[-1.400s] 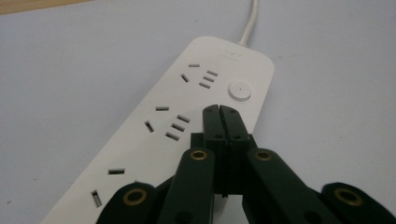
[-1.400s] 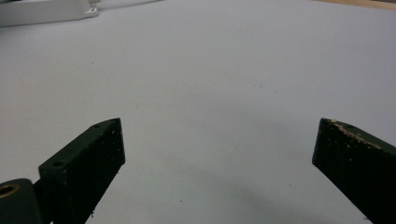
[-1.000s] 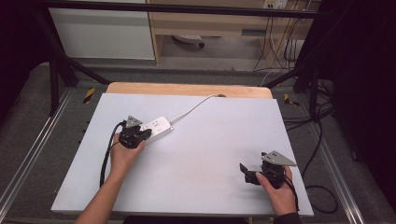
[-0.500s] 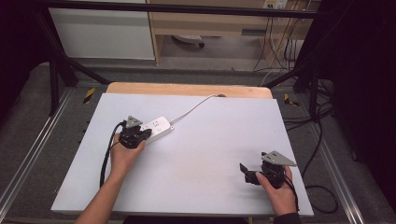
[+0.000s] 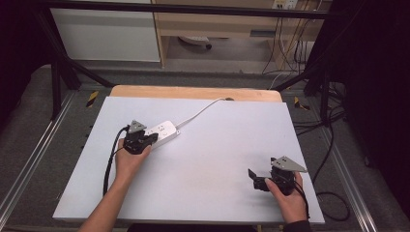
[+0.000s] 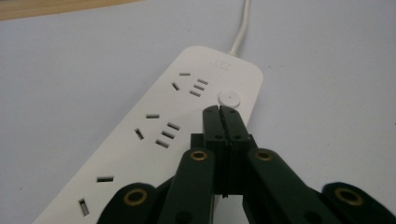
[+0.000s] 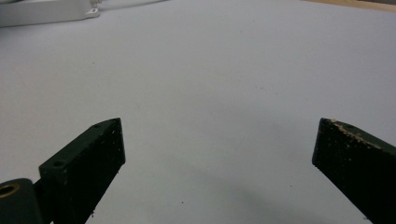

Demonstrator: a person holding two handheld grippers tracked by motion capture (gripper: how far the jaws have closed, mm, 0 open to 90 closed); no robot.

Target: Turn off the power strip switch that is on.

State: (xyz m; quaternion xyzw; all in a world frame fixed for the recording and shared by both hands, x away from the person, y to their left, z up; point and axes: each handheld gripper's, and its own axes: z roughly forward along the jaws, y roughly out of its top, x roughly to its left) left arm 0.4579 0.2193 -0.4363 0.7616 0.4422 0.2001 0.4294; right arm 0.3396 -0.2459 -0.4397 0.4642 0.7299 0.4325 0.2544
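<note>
A white power strip lies on the white table top, its cord running off toward the back edge. In the left gripper view the strip shows several sockets and a round white button. My left gripper is shut, jaws pressed together, tips just short of that button and over the strip's right side. In the high view the left gripper sits at the strip's near end. My right gripper rests near the table's front right, open wide with nothing between its jaws.
The white table top has a wooden strip along its back edge. Metal rails run along both sides. Cables hang off the right side. The strip's end shows far off in the right gripper view.
</note>
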